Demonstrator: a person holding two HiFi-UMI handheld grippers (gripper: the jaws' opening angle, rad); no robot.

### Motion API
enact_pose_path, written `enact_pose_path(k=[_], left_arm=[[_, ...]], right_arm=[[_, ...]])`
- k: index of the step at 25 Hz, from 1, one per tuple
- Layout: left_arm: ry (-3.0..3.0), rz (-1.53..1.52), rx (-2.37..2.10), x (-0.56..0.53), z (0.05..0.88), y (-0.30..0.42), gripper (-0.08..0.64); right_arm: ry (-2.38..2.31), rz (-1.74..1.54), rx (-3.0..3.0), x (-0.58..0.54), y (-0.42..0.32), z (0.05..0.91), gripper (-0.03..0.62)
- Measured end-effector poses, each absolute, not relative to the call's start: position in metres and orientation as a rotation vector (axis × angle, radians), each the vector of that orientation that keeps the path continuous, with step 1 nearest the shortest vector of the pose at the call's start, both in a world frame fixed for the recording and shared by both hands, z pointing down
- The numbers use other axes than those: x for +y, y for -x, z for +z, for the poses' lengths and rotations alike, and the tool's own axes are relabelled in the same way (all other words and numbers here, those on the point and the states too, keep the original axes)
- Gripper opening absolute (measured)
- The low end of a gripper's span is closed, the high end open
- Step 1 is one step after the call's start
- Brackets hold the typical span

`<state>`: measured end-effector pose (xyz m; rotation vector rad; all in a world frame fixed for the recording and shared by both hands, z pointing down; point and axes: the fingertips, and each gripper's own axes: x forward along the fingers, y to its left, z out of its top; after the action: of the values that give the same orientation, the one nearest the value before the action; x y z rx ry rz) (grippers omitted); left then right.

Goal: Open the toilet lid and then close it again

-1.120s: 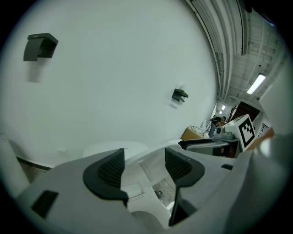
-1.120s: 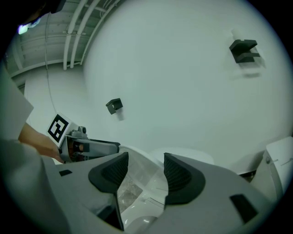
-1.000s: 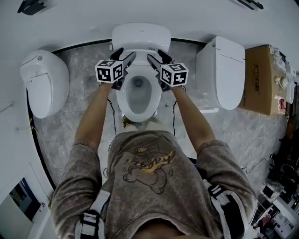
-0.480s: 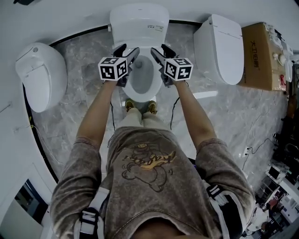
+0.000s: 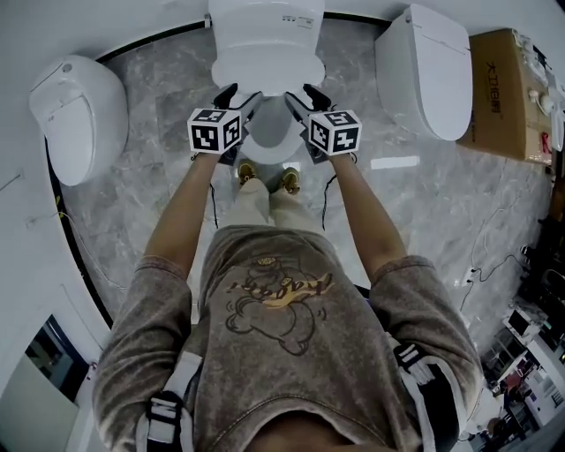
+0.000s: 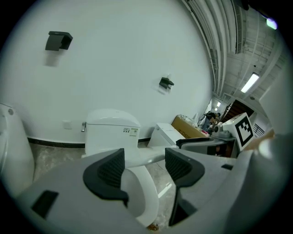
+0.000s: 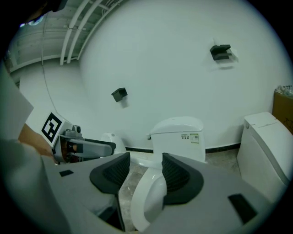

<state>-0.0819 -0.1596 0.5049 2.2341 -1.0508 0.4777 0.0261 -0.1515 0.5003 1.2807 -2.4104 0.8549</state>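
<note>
The toilet (image 5: 265, 62) stands at top centre of the head view, its tank (image 5: 265, 18) at the frame's top edge; the lid (image 5: 269, 132) shows just below as a pale oval over the bowl, and the gripper views show it tilted, neither upright nor flat; the left gripper (image 5: 238, 97) is at the lid's left side and the right gripper (image 5: 303, 97) at its right, level with each other, each with its marker cube toward the person.

In the left gripper view the jaws stand apart; the lid's curved rim rises between them at lower centre, close by the left pad and clear of the right one; nothing is clamped. In the right gripper view the jaws stand wide and have just been closing a little; the lid's rim is between them, close by the right pad with a gap to the left one; no clamp here either; whether the rim touches a pad cannot be told in either view.

Two shoes (image 5: 265, 177) stand on the marble floor (image 5: 150, 194) just below the bowl; a second toilet (image 5: 79, 115) is at upper left, a third (image 5: 424, 71) at upper right; a box (image 5: 503, 93) sits at the right edge beside it.
</note>
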Motion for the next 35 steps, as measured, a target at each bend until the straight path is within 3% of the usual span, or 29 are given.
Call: enact_pose_path(k=[12, 33, 35], left_arm=[[-1.994, 0.708, -0.991, -0.033, 0.635, 0.083, 0.27], [-1.787, 0.821, -0.943, 0.022, 0.839, 0.092, 0.267], [-1.789, 0.833, -0.966, 0.021, 0.843, 0.097, 0.211]], right_arm=[[-1.062, 1.1, -2.143, -0.038, -0.014, 0.634, 0.233], [-0.972, 1.2, -1.928, 0.031, -0.001, 0.838, 0.213], [-1.014, 1.182, -1.92, 0.029, -0.006, 0.843, 0.142]])
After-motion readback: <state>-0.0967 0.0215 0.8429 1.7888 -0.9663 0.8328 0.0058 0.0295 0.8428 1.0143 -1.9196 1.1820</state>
